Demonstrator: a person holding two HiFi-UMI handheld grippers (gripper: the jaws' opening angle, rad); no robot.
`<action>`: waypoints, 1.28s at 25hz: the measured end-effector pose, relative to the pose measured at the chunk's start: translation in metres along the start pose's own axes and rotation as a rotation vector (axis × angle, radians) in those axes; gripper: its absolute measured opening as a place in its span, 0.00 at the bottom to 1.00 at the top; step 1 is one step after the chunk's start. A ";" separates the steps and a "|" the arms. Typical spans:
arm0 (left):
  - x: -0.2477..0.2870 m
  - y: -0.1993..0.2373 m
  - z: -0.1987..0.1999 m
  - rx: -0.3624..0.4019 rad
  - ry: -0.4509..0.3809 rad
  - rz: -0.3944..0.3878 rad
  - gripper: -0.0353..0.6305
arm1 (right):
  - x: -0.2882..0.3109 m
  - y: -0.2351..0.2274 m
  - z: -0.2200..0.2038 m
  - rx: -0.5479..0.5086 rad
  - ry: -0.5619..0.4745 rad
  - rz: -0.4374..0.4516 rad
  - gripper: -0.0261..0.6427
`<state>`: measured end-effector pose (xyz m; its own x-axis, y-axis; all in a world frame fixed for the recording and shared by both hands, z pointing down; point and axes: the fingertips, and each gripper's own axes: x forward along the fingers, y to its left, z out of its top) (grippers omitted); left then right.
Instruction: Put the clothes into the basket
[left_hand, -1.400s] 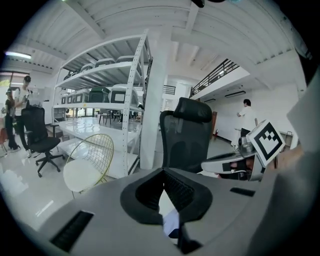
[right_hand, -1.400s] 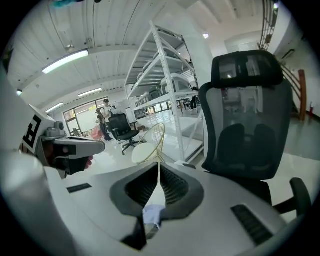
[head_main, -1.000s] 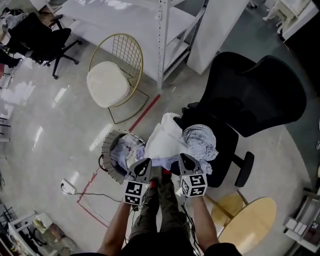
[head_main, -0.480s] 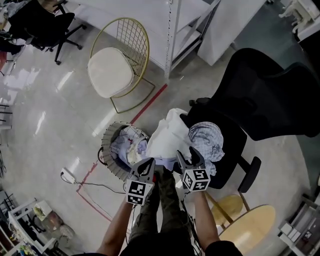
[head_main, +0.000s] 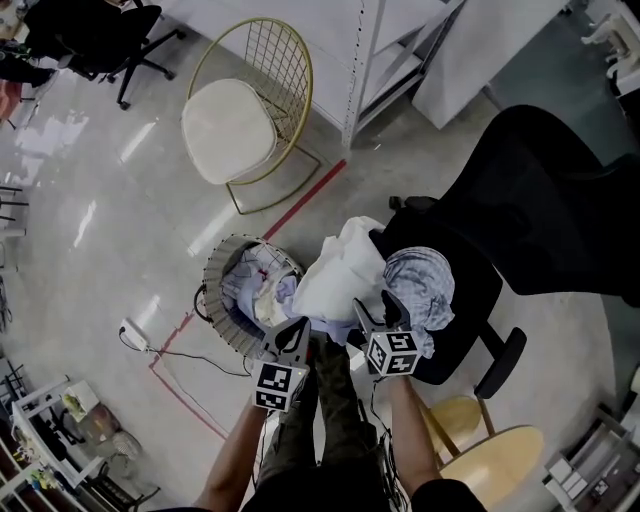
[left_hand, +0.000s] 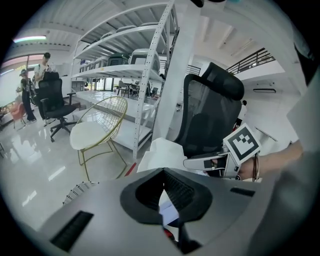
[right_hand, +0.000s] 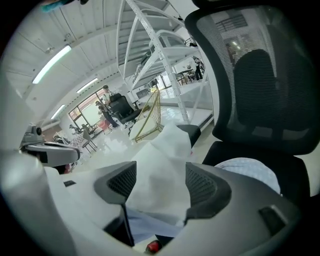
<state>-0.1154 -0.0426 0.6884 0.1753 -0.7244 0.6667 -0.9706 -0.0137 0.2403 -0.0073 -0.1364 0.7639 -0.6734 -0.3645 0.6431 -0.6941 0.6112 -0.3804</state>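
Observation:
A white garment (head_main: 340, 280) lies heaped on the front of a black office chair (head_main: 540, 190) and hangs toward the round basket (head_main: 215, 285) on the floor, which holds several clothes. A blue checked garment (head_main: 420, 285) lies beside it on the seat. My right gripper (head_main: 385, 305) is at the white garment's near edge. Its jaws are opening, and the white garment (right_hand: 160, 160) stands between them without being pressed. My left gripper (head_main: 297, 328) is shut, its tips together just below the white garment (left_hand: 160, 152); only a sliver of pale cloth shows behind them.
A gold wire chair (head_main: 240, 120) with a white cushion stands beyond the basket. Past it are a white shelf post (head_main: 360, 70) and red floor tape. A wooden stool (head_main: 490, 455) is by my right arm. A cable and plug (head_main: 135, 335) lie left of the basket.
Both grippers have sunk toward the clothes on the chair. The right gripper's jaws have gone from shut to wide apart around the white garment. The left stays shut.

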 end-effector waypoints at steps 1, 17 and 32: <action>0.002 0.000 -0.001 -0.005 0.001 0.004 0.06 | 0.003 0.000 -0.001 -0.002 0.008 0.009 0.50; 0.013 0.006 -0.002 -0.039 0.010 0.043 0.06 | 0.020 0.002 -0.012 -0.008 0.087 0.024 0.32; -0.020 0.019 0.013 -0.021 -0.037 0.071 0.06 | -0.004 0.026 0.012 -0.051 0.019 0.035 0.10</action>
<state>-0.1397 -0.0373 0.6709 0.0996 -0.7483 0.6559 -0.9767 0.0526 0.2082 -0.0259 -0.1278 0.7433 -0.6919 -0.3286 0.6429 -0.6557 0.6587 -0.3690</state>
